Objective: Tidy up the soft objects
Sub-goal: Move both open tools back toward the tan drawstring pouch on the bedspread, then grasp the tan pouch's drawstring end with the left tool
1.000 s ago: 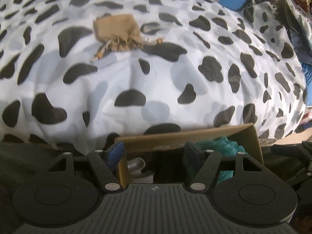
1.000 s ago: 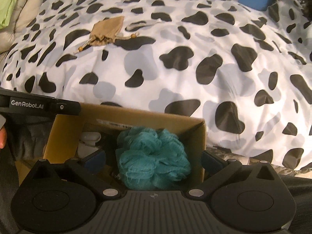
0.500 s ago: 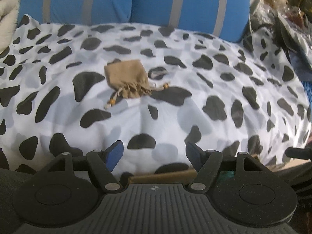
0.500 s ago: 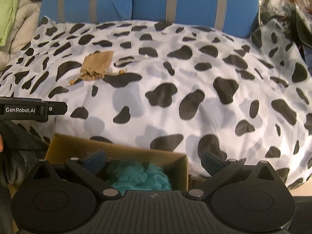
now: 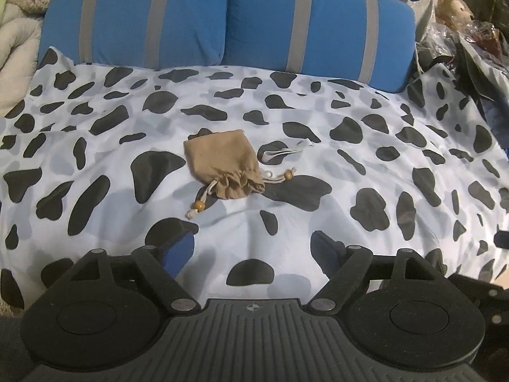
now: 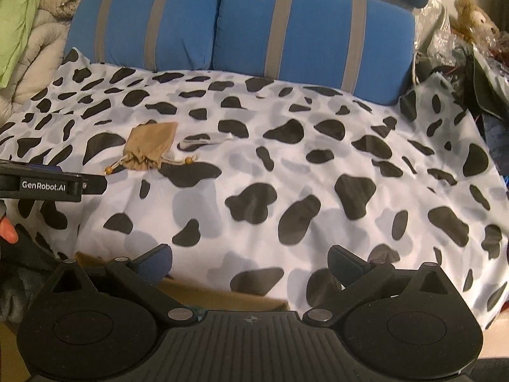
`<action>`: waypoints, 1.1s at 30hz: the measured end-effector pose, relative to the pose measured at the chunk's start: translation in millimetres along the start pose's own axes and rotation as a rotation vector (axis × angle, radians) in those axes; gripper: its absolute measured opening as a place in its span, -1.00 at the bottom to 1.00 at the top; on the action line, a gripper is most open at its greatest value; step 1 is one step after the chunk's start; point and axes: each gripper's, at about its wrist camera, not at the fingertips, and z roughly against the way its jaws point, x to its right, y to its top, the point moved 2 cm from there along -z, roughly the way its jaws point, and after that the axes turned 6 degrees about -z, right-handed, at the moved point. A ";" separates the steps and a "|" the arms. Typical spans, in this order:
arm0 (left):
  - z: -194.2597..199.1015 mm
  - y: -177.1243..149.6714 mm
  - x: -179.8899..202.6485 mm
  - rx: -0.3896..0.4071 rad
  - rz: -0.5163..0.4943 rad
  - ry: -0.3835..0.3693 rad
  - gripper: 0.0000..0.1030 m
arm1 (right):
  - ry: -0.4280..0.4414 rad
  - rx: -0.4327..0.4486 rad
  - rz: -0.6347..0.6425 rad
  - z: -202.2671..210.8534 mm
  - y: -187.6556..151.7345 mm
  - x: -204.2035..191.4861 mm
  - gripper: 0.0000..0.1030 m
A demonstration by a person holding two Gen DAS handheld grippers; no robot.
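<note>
A tan drawstring pouch (image 5: 222,167) with wooden beads lies on the cow-print bedspread (image 5: 350,133); it also shows in the right wrist view (image 6: 149,149). My left gripper (image 5: 253,251) is open and empty, short of the pouch and pointed toward it. My right gripper (image 6: 249,262) is open and empty, over the near edge of the bed. The rim of a cardboard box (image 6: 222,296) shows just under the right gripper. The left gripper's body (image 6: 47,184) shows at the left edge of the right wrist view.
Two blue pillows with grey stripes (image 5: 222,19) stand at the head of the bed. A beige quilt (image 6: 38,47) and green cloth (image 6: 16,16) are piled at the left. A stuffed toy (image 5: 451,3) and cluttered bags (image 5: 477,47) sit at the right.
Both grippers have risen and tilted up away from the cardboard box. The teal pouf inside it has dropped out of view, and the pillows have come into view.
</note>
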 end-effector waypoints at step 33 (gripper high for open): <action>-112.8 49.6 -92.7 -0.130 0.343 -0.274 0.52 | -0.003 0.024 0.060 -71.6 48.3 24.2 1.00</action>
